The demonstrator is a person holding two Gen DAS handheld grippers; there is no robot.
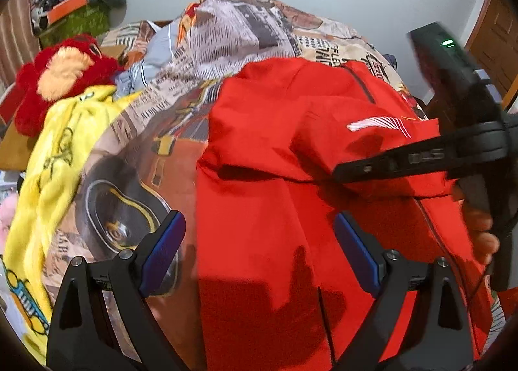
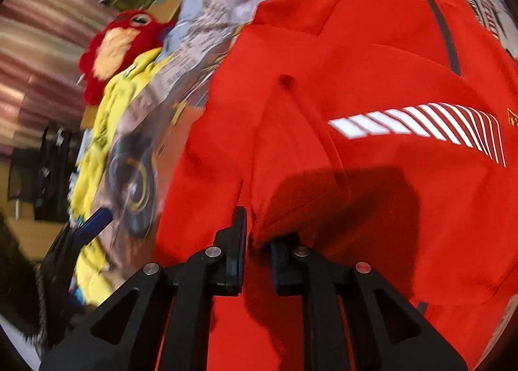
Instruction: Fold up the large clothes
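A red jacket (image 1: 275, 144) with a white striped logo (image 2: 421, 125) and a dark zipper (image 2: 443, 31) lies spread on a bed. My left gripper (image 1: 259, 217) hovers open over the jacket's near left part, and nothing sits between its blue pads (image 1: 165, 241). My right gripper (image 2: 259, 228) is nearly closed, with a fold of the red jacket (image 2: 356, 63) bunched between its fingers. From the left wrist it shows as the right gripper (image 1: 340, 173) reaching in from the right, low over the cloth, with a hand (image 1: 482, 228) on its handle.
The bed carries a printed car-and-newsprint sheet (image 1: 226, 31). A yellow blanket (image 1: 58, 151) and a red plush toy (image 1: 61, 76) lie to the jacket's left. Clutter (image 1: 74, 5) is piled at the far left, and a wooden door (image 1: 498, 31) stands at the right.
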